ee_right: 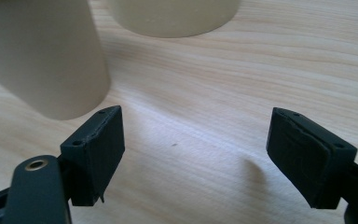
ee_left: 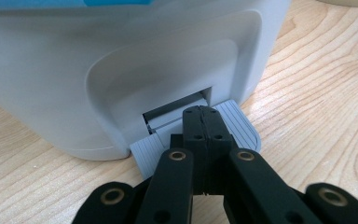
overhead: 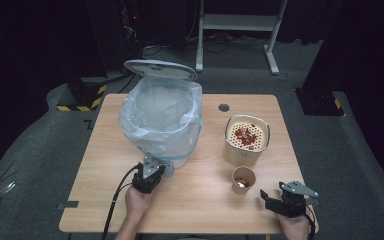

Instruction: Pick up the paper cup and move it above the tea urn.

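Table: pale wood, dark room behind.
Left gripper: jaws pressed together, tips on bin pedal.
Right gripper: jaws spread, empty, beside cup.

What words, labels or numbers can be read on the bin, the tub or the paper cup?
None: the white bin, its clear bag, the cream tub, the paper cup and the table bear no readable text.
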Motion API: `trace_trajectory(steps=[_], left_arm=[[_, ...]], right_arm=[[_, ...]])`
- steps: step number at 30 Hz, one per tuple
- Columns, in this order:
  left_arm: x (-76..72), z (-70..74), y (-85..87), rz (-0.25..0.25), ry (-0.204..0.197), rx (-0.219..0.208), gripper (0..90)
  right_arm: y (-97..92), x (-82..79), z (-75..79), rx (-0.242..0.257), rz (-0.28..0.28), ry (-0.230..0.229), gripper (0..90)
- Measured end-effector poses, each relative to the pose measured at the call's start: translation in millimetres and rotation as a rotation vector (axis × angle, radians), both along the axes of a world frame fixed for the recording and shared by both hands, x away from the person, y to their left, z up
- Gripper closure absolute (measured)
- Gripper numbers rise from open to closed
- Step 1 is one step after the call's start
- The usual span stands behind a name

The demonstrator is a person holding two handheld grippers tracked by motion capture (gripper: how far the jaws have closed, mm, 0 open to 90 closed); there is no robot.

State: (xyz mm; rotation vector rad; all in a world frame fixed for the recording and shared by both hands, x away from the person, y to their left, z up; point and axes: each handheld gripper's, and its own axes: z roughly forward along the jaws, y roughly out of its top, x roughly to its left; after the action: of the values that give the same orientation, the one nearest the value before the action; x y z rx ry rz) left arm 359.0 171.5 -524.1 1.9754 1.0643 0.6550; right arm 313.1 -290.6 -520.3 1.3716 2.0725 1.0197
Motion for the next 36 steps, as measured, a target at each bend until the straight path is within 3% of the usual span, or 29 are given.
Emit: trace_trajectory(steps=[9,16,30,36], left_arm=[[-0.2,0.0,0.1,0.000,0.003,-0.003,90.0],[-0.4,0.0,-0.1,0.002,0.000,-0.001,90.0],[-0.4,0.0,0.3,-0.001,0.003,-0.005,90.0],[-0.7,-0.1,0.2,-0.001,0.003,-0.005,90.0]], right_arm=[[15.7,-12.4,1.5,-0.001,0.084,-0.016,18.1],[30.4,-13.5,2.8,-0.010,0.131,-0.018,18.2],[58.6,4.1,1.1,-0.009,0.205,-0.011,18.9],[65.0,11.7,-0.3,0.018,0.203,-0.014,20.5]])
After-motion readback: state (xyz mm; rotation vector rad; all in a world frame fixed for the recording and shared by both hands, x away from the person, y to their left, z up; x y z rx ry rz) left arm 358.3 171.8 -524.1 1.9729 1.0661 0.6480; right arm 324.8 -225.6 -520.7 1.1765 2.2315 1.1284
